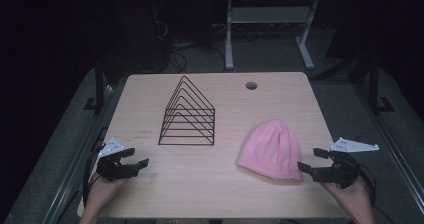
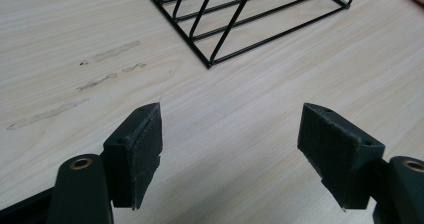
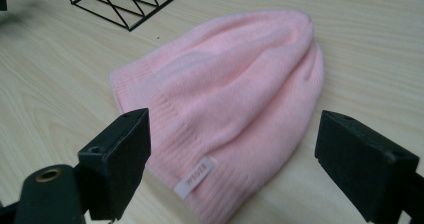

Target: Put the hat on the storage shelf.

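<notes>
A light wooden table (image 1: pixel 150 194) is seen from above, with a black wire rack (image 1: pixel 188 115) standing upright near its middle; this rack is taken as the landmark

A pink knit hat (image 1: pixel 271 150) is laid flat on the table to the right of the rack and nearer the person, well apart from it. A small label (image 3: pixel 195 177) is sewn at the ribbed edge of the hat, as seen in the right gripper view. The lettering on it is too blurred to be read

A round hole (image 1: pixel 251 86) is cut in the table top beyond the rack, to its right

The left gripper (image 1: pixel 139 156) is held by a hand (image 1: pixel 102 190) to the left of the rack and nearer the person, low above the table. Its jaws are spread wide and nothing is held between them. In the left gripper view the near corner of the rack is seen beyond the parted pads (image 2: pixel 140 149), with bare wood between. Faint pale marks (image 2: pixel 75 96) are noted on the wood to the left of the rack

The right gripper (image 1: pixel 312 160) is held by the other hand (image 1: pixel 352 196) far to the right of the rack, just beside the hat's right edge. Its jaws are likewise released and empty; the hat's ribbed edge lies in front of the gap between them. Whether the near jaw touches the hat cannot be told

A grey desk frame (image 1: pixel 270 19) is seen on the dark floor beyond the table
</notes>
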The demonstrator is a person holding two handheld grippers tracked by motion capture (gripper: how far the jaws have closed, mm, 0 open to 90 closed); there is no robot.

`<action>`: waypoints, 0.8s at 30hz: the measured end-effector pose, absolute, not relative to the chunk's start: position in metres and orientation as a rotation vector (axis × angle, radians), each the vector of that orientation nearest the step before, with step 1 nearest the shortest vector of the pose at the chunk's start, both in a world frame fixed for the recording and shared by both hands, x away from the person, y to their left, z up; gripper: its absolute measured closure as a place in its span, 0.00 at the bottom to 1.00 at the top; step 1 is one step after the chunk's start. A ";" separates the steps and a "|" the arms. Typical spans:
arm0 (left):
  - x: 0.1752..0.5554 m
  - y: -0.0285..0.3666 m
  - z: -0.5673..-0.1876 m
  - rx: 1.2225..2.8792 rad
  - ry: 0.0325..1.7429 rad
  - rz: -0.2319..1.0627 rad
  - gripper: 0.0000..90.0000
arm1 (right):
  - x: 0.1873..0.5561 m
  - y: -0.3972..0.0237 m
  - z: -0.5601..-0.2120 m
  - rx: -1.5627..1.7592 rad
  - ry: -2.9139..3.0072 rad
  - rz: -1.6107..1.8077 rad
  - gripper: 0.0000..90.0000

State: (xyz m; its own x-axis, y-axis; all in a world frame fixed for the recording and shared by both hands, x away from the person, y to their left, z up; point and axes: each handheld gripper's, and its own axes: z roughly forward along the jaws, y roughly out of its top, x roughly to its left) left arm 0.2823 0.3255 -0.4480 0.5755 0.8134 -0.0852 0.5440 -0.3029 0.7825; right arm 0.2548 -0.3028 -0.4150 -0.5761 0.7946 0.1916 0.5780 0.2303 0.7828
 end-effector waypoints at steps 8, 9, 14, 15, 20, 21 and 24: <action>0.282 0.332 -0.447 1.979 1.097 0.425 0.28 | 0.288 -0.287 -0.406 1.253 2.352 1.226 0.16; 0.282 0.332 -0.447 1.983 1.094 0.425 0.28 | 0.292 -0.286 -0.405 1.253 2.360 1.221 0.16; 0.282 0.330 -0.447 1.969 1.095 0.420 0.28 | 0.312 -0.284 -0.403 1.274 2.406 1.199 0.16; 0.282 0.330 -0.447 1.970 1.093 0.418 0.28 | 0.316 -0.284 -0.403 1.276 2.410 1.197 0.16; 0.282 0.329 -0.447 1.972 1.091 0.416 0.28 | 0.338 -0.281 -0.403 1.304 2.438 1.163 0.17; 0.282 0.329 -0.447 1.972 1.091 0.416 0.28 | 0.338 -0.281 -0.403 1.304 2.438 1.163 0.17; 0.282 0.329 -0.448 1.977 1.091 0.414 0.28 | 0.349 -0.281 -0.406 1.324 2.452 1.169 0.17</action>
State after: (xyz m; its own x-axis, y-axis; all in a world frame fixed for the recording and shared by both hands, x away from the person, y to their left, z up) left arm 0.2823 0.3292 -0.4477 0.5705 0.8156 -0.0972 0.5455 -0.2877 0.7872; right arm 0.3490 -0.2808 -0.4062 -0.6104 0.7545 0.2411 0.6624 0.3193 0.6777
